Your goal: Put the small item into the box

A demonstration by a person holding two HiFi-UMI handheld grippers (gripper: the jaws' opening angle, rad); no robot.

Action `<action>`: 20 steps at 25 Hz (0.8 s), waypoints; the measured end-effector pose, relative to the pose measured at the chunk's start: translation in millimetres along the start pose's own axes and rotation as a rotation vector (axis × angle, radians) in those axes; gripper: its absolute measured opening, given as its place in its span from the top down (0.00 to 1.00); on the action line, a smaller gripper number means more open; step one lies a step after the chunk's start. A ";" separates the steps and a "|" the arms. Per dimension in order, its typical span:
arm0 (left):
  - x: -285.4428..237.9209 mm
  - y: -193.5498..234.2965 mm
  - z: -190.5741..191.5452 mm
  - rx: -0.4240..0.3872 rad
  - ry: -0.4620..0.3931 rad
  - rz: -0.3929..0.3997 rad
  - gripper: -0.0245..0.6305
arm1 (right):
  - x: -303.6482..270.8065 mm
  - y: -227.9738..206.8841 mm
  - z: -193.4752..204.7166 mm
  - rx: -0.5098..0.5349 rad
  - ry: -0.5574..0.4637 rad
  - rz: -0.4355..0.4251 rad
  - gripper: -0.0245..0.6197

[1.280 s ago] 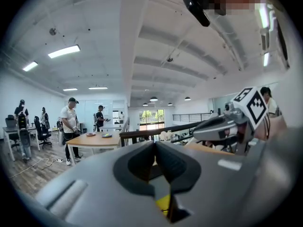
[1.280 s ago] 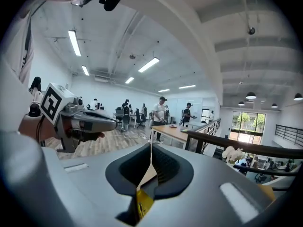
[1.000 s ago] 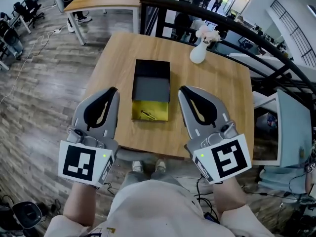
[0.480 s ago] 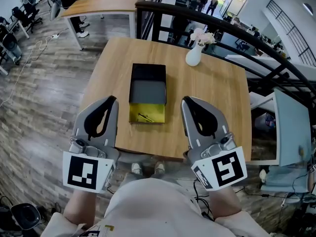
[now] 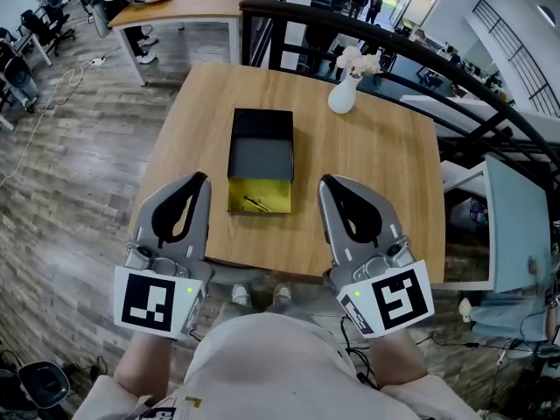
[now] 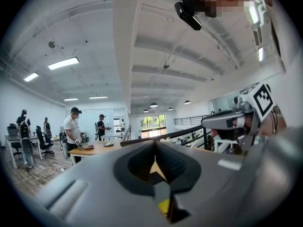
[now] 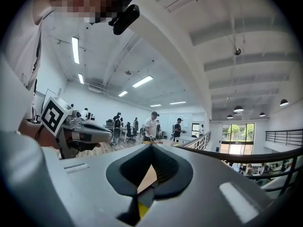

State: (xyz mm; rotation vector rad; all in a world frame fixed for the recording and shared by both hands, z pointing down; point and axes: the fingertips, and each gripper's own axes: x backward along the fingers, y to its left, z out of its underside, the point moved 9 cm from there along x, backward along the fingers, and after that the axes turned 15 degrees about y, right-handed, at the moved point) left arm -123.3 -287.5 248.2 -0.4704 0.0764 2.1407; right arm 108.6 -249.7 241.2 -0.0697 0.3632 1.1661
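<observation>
While you hold both grippers close to your body at the near edge of the table [image 5: 385, 182], your left gripper [image 5: 199, 180] and right gripper [image 5: 325, 183] each have their jaws pressed together on nothing. Just beyond and between them, the small item [image 5: 256, 204] lies in the yellow compartment [image 5: 273, 191] of the box [image 5: 260, 147], whose black part adjoins it on the far side. A white vase [image 5: 342, 97] stands farther back.

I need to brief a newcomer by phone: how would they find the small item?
Start at the wooden table and find the black box near its middle. At the box's near end is a yellow panel; the small item is the thin dark piece lying slantwise on it, the only thing there, far from the white vase.
</observation>
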 end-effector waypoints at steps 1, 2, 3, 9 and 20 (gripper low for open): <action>0.8 -0.5 -0.9 -0.004 -0.008 -0.001 0.96 | 0.9 -0.2 0.0 -0.002 -0.001 -0.001 0.96; 1.1 -1.1 -1.8 -0.012 -0.019 -0.004 0.96 | 1.6 -0.6 0.5 -0.004 -0.002 -0.002 0.96; 0.9 -2.1 -2.0 -0.021 -0.028 -0.007 0.96 | 2.5 -1.1 1.3 -0.005 -0.003 -0.004 0.96; 3.5 -8.7 7.3 -0.009 0.021 0.010 0.96 | 11.2 2.2 -0.1 0.007 -0.013 0.003 0.96; 0.6 -14.5 11.7 -0.002 0.033 0.043 0.96 | 12.6 2.4 0.0 -0.044 -0.015 -0.055 0.96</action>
